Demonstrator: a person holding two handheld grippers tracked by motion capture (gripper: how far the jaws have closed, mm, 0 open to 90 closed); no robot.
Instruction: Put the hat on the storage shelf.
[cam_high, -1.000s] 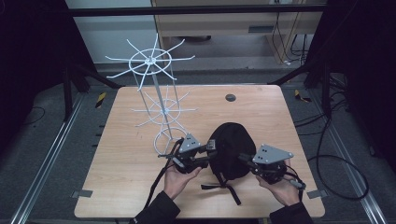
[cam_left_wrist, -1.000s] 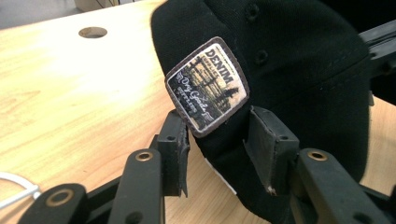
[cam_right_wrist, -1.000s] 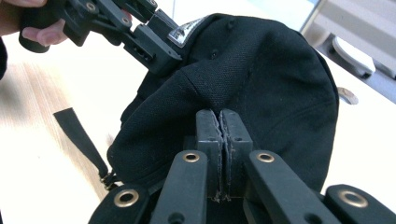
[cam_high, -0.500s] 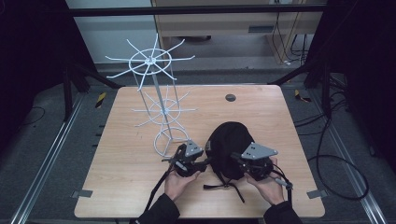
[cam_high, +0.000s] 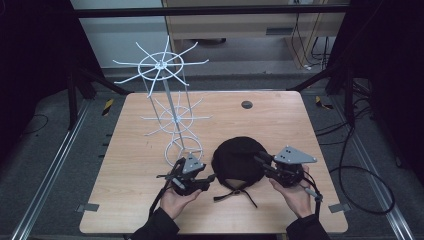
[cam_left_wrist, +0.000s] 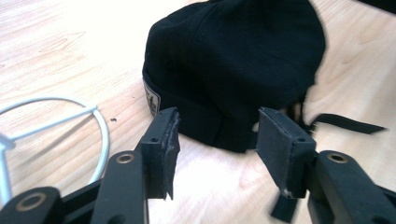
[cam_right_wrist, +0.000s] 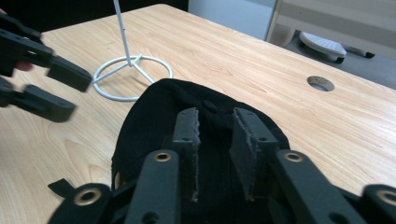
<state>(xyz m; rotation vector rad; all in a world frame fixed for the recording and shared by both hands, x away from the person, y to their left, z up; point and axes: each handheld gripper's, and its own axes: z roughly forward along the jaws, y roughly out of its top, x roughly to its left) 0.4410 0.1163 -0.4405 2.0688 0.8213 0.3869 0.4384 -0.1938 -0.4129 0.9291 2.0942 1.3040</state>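
- A white wire display stand (cam_high: 172, 107) rises on the left half of the wooden bench (cam_high: 130, 165), its ring base (cam_left_wrist: 70, 126) resting flat on the wood.
- The left gripper (cam_high: 207, 178) lies low over the bench just in front of that base, in the person's left hand (cam_high: 179, 199). Its jaws have just been opening and now stand spread, with bare wood between the pads; they point at the cap's edge without touching it.
- The black cap (cam_high: 239, 159) sits on the bench in the middle of the near half, between the two grippers, its loose strap (cam_high: 239, 192) trailing toward the near edge.
- The right gripper (cam_high: 261, 161) reaches onto the cap's right side from the right hand (cam_high: 296, 195). Its jaws have just been opening; they are parted a little above the black fabric (cam_right_wrist: 154, 112), and no fold is pinched between them.
- A small round hole (cam_high: 246, 104) lies in the bench's far part, well apart from the cap.
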